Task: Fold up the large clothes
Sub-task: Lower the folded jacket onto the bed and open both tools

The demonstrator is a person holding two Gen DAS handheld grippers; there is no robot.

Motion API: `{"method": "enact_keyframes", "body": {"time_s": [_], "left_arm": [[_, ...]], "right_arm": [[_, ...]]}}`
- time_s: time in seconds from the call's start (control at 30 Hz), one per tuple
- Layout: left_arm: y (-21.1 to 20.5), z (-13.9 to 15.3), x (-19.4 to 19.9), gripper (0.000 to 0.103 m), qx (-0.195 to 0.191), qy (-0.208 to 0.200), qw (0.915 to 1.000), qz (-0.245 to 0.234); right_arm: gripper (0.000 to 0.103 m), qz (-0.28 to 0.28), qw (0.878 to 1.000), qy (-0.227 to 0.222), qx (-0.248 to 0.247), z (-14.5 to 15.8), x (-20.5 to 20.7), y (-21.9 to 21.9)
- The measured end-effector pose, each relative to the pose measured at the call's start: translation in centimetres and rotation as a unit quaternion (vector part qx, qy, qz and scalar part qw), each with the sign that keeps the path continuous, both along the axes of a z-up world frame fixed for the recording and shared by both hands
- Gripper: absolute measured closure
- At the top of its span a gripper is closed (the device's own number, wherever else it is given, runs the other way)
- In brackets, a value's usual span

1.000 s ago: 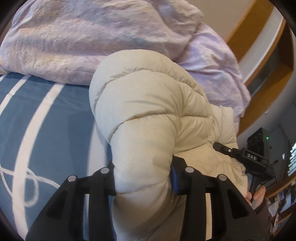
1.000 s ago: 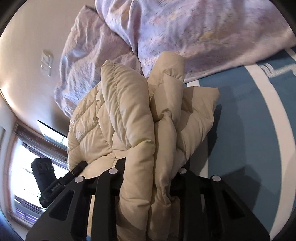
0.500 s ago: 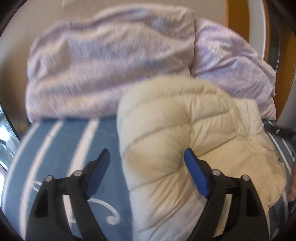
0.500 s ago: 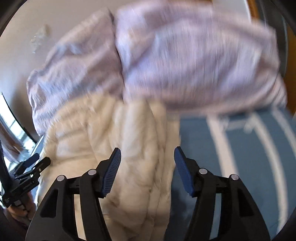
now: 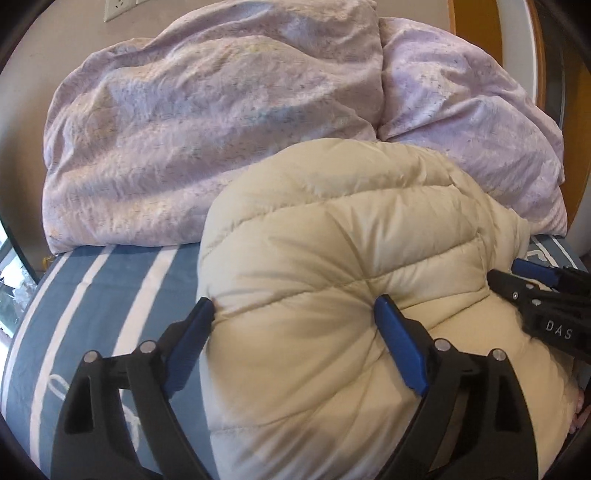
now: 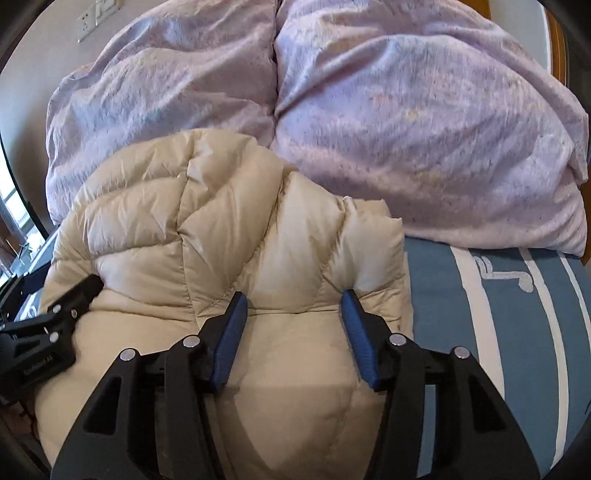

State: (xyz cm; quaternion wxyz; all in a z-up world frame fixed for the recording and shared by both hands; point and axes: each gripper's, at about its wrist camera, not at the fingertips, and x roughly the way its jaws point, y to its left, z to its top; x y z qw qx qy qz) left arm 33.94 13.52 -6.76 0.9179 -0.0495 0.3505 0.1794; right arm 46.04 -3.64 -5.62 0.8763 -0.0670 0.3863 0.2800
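Note:
A cream puffy down jacket lies bunched and folded over on the blue striped bed sheet; it also shows in the right wrist view. My left gripper is open, its blue pads straddling the jacket's left end and touching the puffy fabric. My right gripper is open, its pads pressed against the jacket's right end. The right gripper shows at the right edge of the left wrist view. The left gripper shows at the left edge of the right wrist view.
A lilac duvet is piled at the back against the wall, just behind the jacket; it also fills the top of the right wrist view. A wooden frame stands at the far right. A wall socket is at upper left.
Both grippers have opened and let go of the jacket, which has dropped onto the bed in a folded heap. Both cameras have levelled out toward the duvet.

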Motion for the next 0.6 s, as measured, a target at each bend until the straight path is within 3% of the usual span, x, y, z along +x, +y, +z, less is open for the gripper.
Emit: {"method": "enact_keyframes", "body": {"time_s": [0.23,0.6], "left_arm": [[0.8,-1.3,0.7,0.009,-0.017,0.004,0.9998,0.003],[1.1,-2.5,1.3,0.006,-0.027,0.011,0.9996,0.004]], "right_arm": [[0.048,-0.004,1.0,0.012,0.008,-1.5,0.6,0.3],[0.047,-0.013,1.0,-0.005,0.014,-2.7,0.3,0.5]]}}
